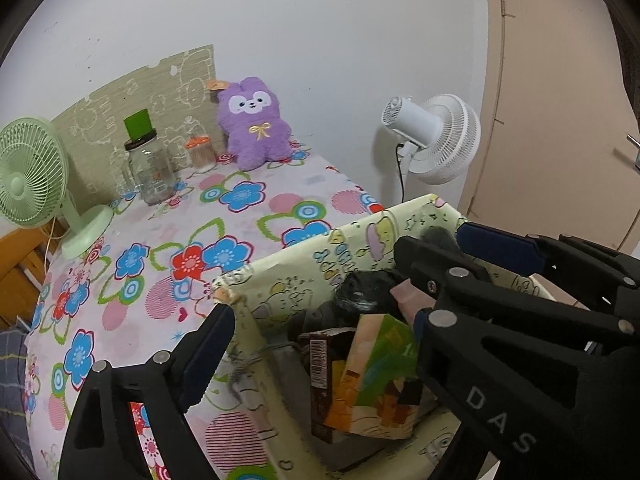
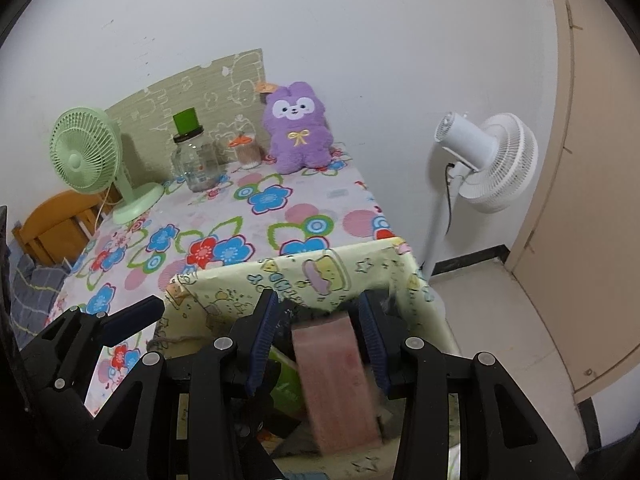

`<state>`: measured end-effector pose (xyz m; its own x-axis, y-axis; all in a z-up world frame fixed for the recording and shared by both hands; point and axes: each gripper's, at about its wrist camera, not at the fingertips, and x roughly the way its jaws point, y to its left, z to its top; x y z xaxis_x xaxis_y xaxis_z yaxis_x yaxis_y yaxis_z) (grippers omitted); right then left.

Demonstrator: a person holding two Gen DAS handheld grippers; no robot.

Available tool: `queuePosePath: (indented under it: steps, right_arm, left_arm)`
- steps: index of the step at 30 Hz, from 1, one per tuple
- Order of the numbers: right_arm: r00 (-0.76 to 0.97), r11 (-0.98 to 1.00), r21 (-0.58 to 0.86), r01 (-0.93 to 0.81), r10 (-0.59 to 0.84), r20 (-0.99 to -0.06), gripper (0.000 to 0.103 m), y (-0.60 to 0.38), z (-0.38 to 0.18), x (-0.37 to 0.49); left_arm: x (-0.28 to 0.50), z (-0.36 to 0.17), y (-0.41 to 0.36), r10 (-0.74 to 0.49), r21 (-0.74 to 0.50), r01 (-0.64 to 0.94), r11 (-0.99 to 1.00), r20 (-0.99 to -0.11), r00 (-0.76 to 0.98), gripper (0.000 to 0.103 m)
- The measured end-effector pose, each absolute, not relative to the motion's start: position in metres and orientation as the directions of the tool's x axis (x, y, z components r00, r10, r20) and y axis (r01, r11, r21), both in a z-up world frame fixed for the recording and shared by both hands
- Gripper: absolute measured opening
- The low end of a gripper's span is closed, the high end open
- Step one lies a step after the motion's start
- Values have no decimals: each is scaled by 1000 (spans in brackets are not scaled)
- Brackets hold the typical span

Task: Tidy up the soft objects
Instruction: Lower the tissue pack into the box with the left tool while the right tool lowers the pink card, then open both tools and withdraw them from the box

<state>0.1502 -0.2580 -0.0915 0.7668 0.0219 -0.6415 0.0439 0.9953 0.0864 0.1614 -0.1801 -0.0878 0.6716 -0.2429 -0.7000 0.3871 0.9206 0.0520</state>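
Observation:
A pale yellow cartoon-print fabric box (image 1: 320, 252) (image 2: 304, 272) stands at the table's near right corner. It holds a colourful packet (image 1: 380, 380), a brown carton (image 1: 320, 376) and dark soft items (image 1: 360, 292). My left gripper (image 1: 320, 312) is open, its jaws straddling the box's left wall. My right gripper (image 2: 320, 328) is open above the box; a pink block (image 2: 336, 384), blurred, lies between its jaws without clear contact. In the left wrist view the right gripper's finger (image 1: 496, 244) shows over the box. A purple plush bunny (image 1: 256, 124) (image 2: 298, 128) sits at the table's far edge.
The table has a flowered cloth (image 1: 180, 240) (image 2: 240, 216). A green desk fan (image 1: 36, 176) (image 2: 96, 160), a glass jar with green lid (image 1: 148, 168) (image 2: 194, 160) and a small jar (image 1: 200, 154) stand at the back. A white floor fan (image 1: 436, 140) (image 2: 488, 160) stands right, beside a beige door (image 2: 592, 160).

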Motion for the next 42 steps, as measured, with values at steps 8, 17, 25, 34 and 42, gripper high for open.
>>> queuePosePath:
  steps: [8, 17, 25, 34, 42]
  right_arm:
    - [754, 996, 79, 27, 32, -656, 57, -245, -95, 154]
    - [783, 997, 72, 37, 16, -622, 78, -233, -86, 139]
    - [806, 997, 54, 52, -10, -591, 84, -219, -74, 121]
    - [842, 1000, 17, 26, -12, -539, 91, -191, -56, 97]
    - [869, 999, 28, 15, 1, -496, 98, -171, -43, 79]
  left_arm:
    - [161, -87, -168, -237, 49, 375, 926, -698, 676, 94]
    - [149, -78, -156, -235, 53, 364, 930, -676, 698, 101]
    - [134, -68, -140, -236, 53, 355, 933, -655, 718, 103]
    - [117, -53, -111, -214, 48, 311, 949, -625, 751, 103]
    - [99, -42, -81, -174, 51, 255, 966, -602, 780, 103]
